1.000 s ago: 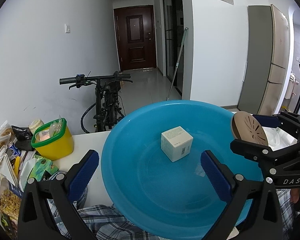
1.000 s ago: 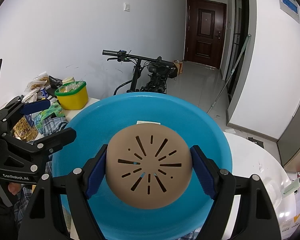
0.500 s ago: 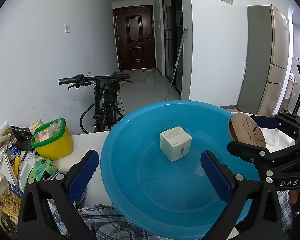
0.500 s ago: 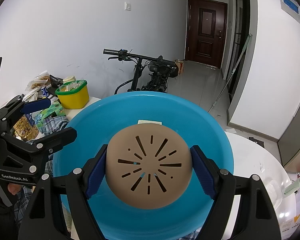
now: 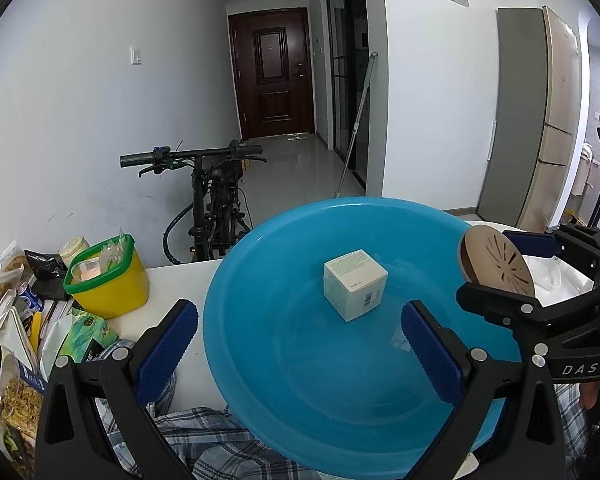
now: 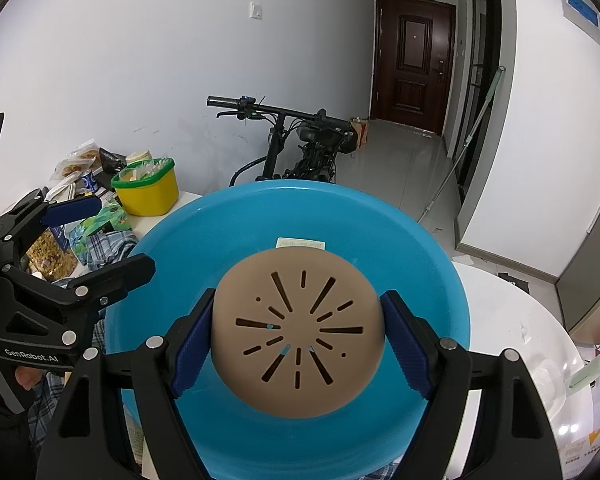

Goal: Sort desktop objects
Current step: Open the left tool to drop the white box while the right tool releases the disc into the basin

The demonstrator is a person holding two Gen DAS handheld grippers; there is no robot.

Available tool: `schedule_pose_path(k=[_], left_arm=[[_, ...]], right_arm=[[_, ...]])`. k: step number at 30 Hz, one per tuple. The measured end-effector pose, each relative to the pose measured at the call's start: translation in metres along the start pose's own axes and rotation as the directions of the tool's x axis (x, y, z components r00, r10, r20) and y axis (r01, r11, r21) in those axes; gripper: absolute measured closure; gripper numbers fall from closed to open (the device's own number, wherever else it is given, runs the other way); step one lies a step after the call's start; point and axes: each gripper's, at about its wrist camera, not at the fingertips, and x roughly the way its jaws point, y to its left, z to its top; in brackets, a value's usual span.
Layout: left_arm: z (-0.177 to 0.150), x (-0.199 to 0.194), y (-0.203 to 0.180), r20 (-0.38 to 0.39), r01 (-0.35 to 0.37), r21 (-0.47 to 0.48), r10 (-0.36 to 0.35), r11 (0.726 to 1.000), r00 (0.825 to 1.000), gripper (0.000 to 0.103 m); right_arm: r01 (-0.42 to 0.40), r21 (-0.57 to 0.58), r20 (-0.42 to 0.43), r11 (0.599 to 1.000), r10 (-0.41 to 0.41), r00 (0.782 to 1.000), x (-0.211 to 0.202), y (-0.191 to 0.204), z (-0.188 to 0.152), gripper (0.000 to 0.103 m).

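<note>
A big blue basin (image 5: 300,380) sits on the white table, with a small white box (image 5: 354,284) inside it. My right gripper (image 6: 298,340) is shut on a tan round slotted disc (image 6: 298,332) and holds it over the basin's right side; the disc also shows in the left wrist view (image 5: 498,262). The basin (image 6: 400,248) fills the right wrist view, and the disc hides most of the box there. My left gripper (image 5: 300,348) is open and empty, its fingers spread wide over the basin's near rim.
A yellow tub with a green rim (image 5: 108,280) stands at the left, with snack packets (image 5: 16,320) around it. A plaid cloth (image 5: 204,440) lies under the basin's near edge. A white plastic bag (image 5: 556,280) lies at the right. A bicycle (image 5: 216,200) stands behind the table.
The right gripper with the disc has shifted slightly further over the basin. The left gripper has hardly moved.
</note>
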Motion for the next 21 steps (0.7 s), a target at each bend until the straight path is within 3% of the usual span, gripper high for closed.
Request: schedule_pose_path(k=[18,20,21], left_arm=[[0.0016,-0.0021,0.0007,0.012,0.0,-0.002,0.001,1.0,1.0,0.0],[0.0016,-0.0024,0.001,0.013,0.0,-0.004,0.0,1.0,1.0,0.0],[0.0016,-0.0022,0.0009,0.014,0.002,-0.006,-0.002,1.0,1.0,0.0]], right_arm=[[0.0,-0.001,-0.001,1.0,0.0,1.0,0.0008,-0.0015,-0.0029,0.024],[0.0,0.002,0.0,1.0,0.0,1.0,0.0016,-0.0013,-0.0022,0.021],[0.003,0.006,-0.002,1.0,-0.003,1.0,0.0019,-0.0018,-0.0017,0.014]])
